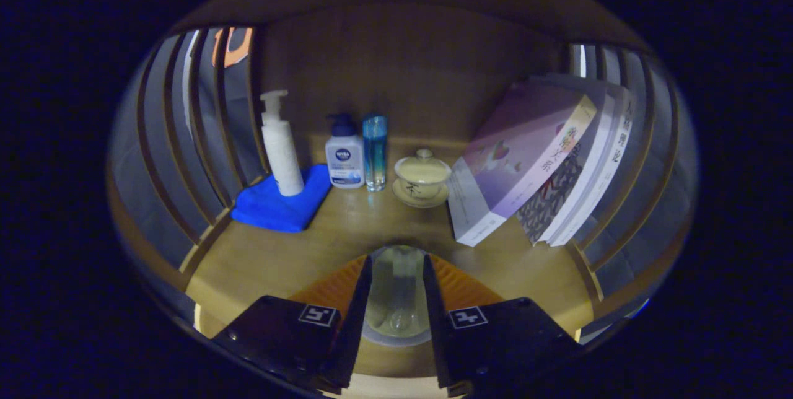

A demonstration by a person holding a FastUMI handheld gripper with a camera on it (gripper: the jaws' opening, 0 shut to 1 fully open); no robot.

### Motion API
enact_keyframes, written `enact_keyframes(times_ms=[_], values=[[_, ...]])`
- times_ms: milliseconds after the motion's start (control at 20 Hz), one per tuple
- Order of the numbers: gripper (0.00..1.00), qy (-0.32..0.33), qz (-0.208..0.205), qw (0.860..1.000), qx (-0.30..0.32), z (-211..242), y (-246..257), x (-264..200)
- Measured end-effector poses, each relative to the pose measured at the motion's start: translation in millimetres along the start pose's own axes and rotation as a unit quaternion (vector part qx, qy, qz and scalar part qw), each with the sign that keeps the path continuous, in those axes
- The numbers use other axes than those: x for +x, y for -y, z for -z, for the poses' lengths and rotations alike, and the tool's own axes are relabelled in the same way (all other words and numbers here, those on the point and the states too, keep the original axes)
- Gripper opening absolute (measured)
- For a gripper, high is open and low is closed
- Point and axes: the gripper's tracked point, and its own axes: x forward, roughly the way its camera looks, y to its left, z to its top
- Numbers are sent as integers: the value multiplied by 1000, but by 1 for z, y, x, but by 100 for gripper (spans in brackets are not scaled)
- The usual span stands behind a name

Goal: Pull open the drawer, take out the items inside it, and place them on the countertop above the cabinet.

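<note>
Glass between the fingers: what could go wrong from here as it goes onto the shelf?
1. The clear glass is smooth and sits between the fingers of the gripper; it may slip if the grip is light.
2. The lidded teacup on its saucer stands straight ahead; pushing forward could knock it.
3. The leaning books could slide if bumped.

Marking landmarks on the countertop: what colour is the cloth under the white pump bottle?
Bright blue cloth, plain, clearest in the gripper view.
</note>
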Motion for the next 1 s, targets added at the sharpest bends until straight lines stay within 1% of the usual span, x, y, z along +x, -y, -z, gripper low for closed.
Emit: enact_keyframes(times_ms=[150,300,450,600,650,750,1000], values=[[64,28,-16,999,0,-3,-3,-41],[74,50,-54,997,10,6,-14,-84],[78,63,-80,995,15,19,-21,-121],[78,96,-105,990,10,36,-33,-161],[81,101,-111,989,5,45,-34,-170],[96,121,-119,986,0,56,-33,-188],[97,156,-122,980,5,78,-24,-225]])
